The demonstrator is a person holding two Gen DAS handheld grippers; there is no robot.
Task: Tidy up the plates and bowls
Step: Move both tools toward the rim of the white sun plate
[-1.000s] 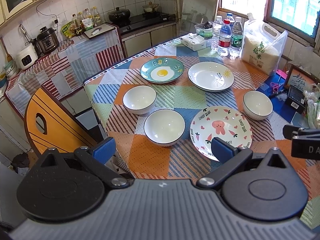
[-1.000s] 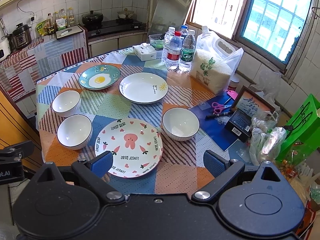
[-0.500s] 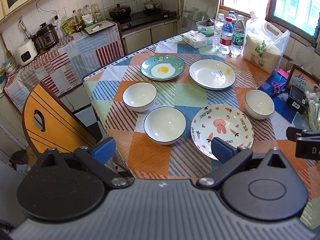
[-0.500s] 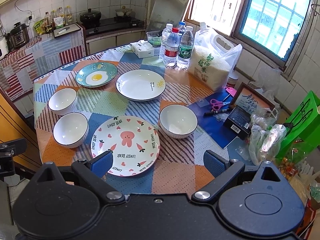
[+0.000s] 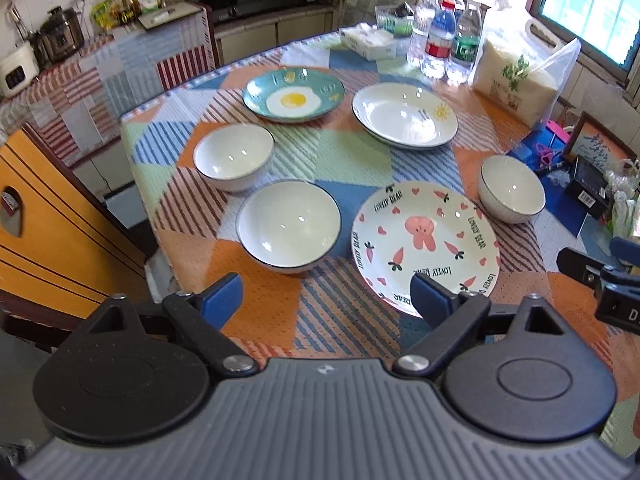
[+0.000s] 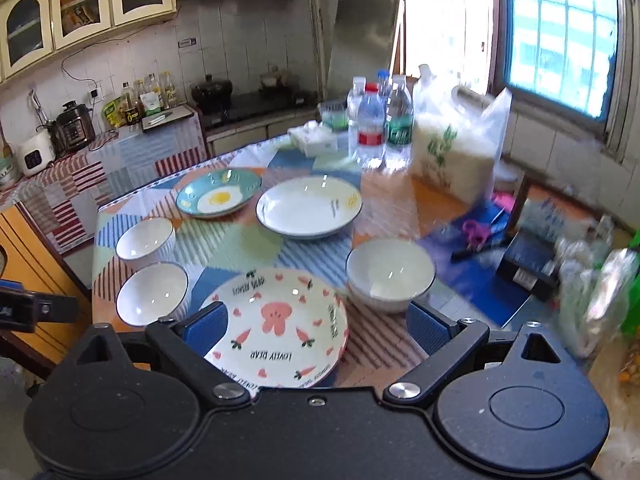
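Observation:
Three white bowls and three plates sit on the patchwork tablecloth [image 5: 344,160]. My left gripper [image 5: 326,294] hovers over the near edge; its jaws are closing with nothing between them. The nearest bowl [image 5: 288,226] lies just ahead of it, and a second bowl [image 5: 234,156] lies behind that one. The pink bear plate [image 5: 424,240] sits partly behind its right finger. My right gripper [image 6: 316,328] stands open above the bear plate [image 6: 276,320], with the third bowl [image 6: 390,272] just ahead of its right finger. Farther back are the egg plate [image 6: 218,198] and the white sun plate [image 6: 308,208].
Water bottles [image 6: 372,128], a rice bag [image 6: 452,152] and a tissue box [image 5: 368,40] stand at the table's far side. A blue mat [image 6: 472,272] with scissors, a black box and bags crowd the right. An orange chair [image 5: 48,216] stands left of the table.
Both grippers have sunk toward the table and the dishes look larger. The left jaws have narrowed a little. The right view now looks more level and shows the wall cupboards.

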